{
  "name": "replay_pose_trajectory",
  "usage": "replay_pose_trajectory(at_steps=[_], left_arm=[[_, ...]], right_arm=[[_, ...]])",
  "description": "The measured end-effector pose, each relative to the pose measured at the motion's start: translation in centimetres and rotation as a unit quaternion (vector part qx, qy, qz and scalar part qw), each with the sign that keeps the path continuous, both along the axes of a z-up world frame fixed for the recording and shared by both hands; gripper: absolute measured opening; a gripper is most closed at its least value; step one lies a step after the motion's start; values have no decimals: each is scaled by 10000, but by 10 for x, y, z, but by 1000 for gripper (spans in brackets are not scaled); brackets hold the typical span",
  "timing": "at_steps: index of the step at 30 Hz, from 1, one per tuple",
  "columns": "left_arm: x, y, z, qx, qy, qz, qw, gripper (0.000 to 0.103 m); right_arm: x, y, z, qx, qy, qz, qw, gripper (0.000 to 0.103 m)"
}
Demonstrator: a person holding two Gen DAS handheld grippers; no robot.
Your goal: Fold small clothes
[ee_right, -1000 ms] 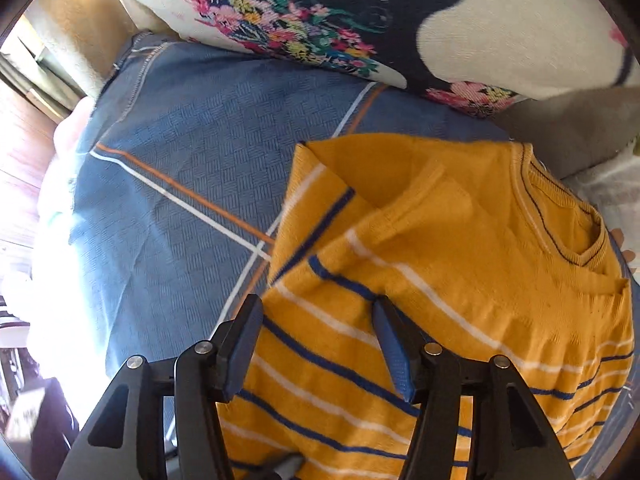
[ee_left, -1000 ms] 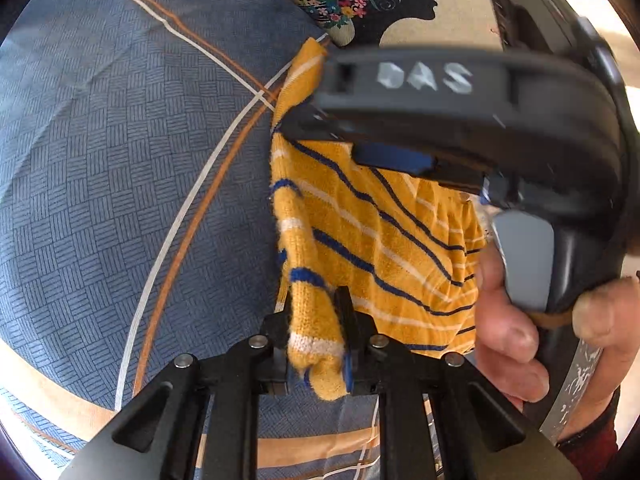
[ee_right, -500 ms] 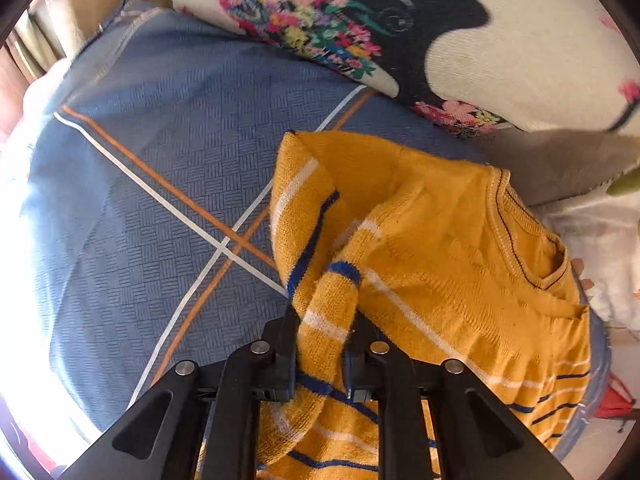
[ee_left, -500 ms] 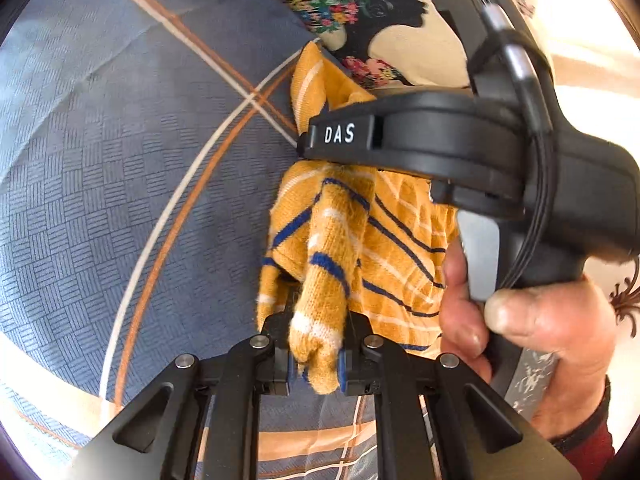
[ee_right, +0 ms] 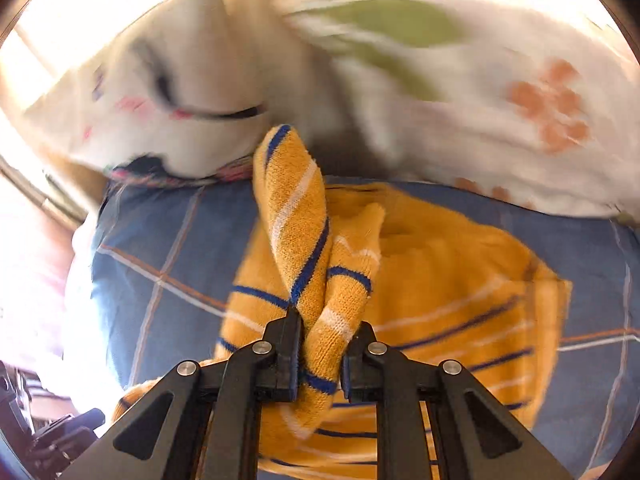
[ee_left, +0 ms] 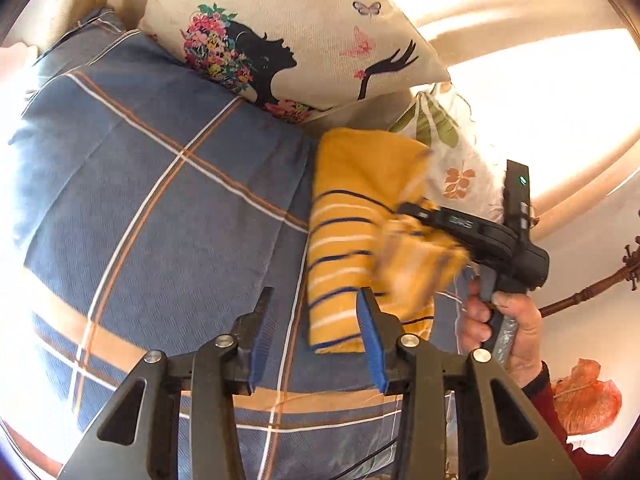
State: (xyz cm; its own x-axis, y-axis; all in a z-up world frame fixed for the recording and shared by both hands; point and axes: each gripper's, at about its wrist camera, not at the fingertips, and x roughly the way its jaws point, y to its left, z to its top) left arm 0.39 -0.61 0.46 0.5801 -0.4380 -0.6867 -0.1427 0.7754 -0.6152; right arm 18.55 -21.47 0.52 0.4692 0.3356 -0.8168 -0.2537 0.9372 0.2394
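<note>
Released by left tongs (ee_left: 316,328), now gaping over the bed (ee_left: 160,208). Right tongs (ee_right: 322,344) clamped on bunched sweater (ee_right: 432,264) edge, lifted above the rest lying by the pillows (ee_left: 304,36). Probably mid-fold, one side being carried over.

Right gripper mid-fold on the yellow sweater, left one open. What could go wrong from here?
1. The right gripper pinches a bunched sleeve of the yellow striped knit sweater; the wad may land lumpy or slip free.
2. The open left gripper pins nothing, so the body may drag across the blue plaid sheet.
</note>
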Motion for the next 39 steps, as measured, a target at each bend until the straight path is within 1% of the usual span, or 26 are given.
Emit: replay_pose_trajectory(at_steps=[2,4,7,11,12,13,14,15,17,19,21,23,24,25,26,27,28,29,30,31,32,33,34,37,38,39], left_arm=[[5,-3,1,83,228,136,9996,38],[12,-14,-10,-10,445,175,9989,38],[13,-36,-18,92,623,140,9979,38],[19,-68,-26,322,703,-22,9970,38],[20,-75,-27,380,723,-57,9966,38],[23,-80,-28,430,756,-84,9962,38],[21,-86,-29,468,785,-105,9958,38],[20,-91,-28,493,793,-118,9956,38],[16,-98,-27,561,770,-143,9953,38],[22,-103,-29,628,784,-140,9948,39],[27,-108,-33,641,835,-128,9944,39],[36,-114,-36,669,909,-139,9935,39],[40,-117,-36,712,916,-162,9931,39],[44,-120,-35,773,894,-194,9928,39],[48,-122,-34,850,854,-237,9924,39],[53,-124,-32,949,811,-281,9918,40],[58,-126,-30,1045,766,-321,9910,40],[63,-127,-28,1144,729,-354,9901,40],[68,-127,-27,1229,697,-376,9893,41],[73,-127,-26,1317,671,-405,9882,42],[78,-127,-26,1418,656,-432,9868,45],[83,-127,-26,1522,640,-455,9852,45],[88,-128,-26,1606,622,-485,9839,45],[110,-129,-30,1714,549,-600,9818,49],[117,-126,-33,1657,501,-648,9828,54],[126,-123,-37,1517,435,-693,9850,61]], right_arm=[[6,-47,-5,159,103,-219,9996,15],[10,-82,-16,228,212,-357,9989,15],[16,-118,-34,268,311,-496,9979,15],[22,-158,-59,753,514,-556,9943,16],[25,-161,-65,848,589,-509,9933,19],[28,-167,-70,912,675,-534,9921,25],[29,-177,-71,967,726,-686,9903,41],[26,-192,-68,1040,700,-862,9884,46],[11,-208,-51,1107,434,-1080,9870,46],[2,-211,-35,1259,209,-919,9876,45],[-12,-207,-21,1691,97,-501,9843,44],[-22,-190,-23,2076,237,64,9779,44],[-24,-178,-31,2108,371,271,9764,44],[-25,-174,-40,1965,435,303,9791,44],[-25,-172,-51,1669,462,192,9847,44],[-22,-174,-66,1249,508,-53,9909,36],[-21,-179,-75,1035,545,-191,9929,30],[-22,-189,-81,997,521,-303,9932,28],[-23,-198,-81,1082,498,-384,9921,29],[-24,-205,-80,1093,507,-454,9917,34],[-25,-210,-77,961,466,-566,9927,47],[-28,-217,-74,871,413,-637,9933,52],[-29,-223,-72,909,391,-661,9929,52],[-29,-236,-72,1305,405,-691,9882,53],[-27,-236,-71,1350,374,-742,9874,57],[-23,-237,-73,1343,366,-811,9869,65]])
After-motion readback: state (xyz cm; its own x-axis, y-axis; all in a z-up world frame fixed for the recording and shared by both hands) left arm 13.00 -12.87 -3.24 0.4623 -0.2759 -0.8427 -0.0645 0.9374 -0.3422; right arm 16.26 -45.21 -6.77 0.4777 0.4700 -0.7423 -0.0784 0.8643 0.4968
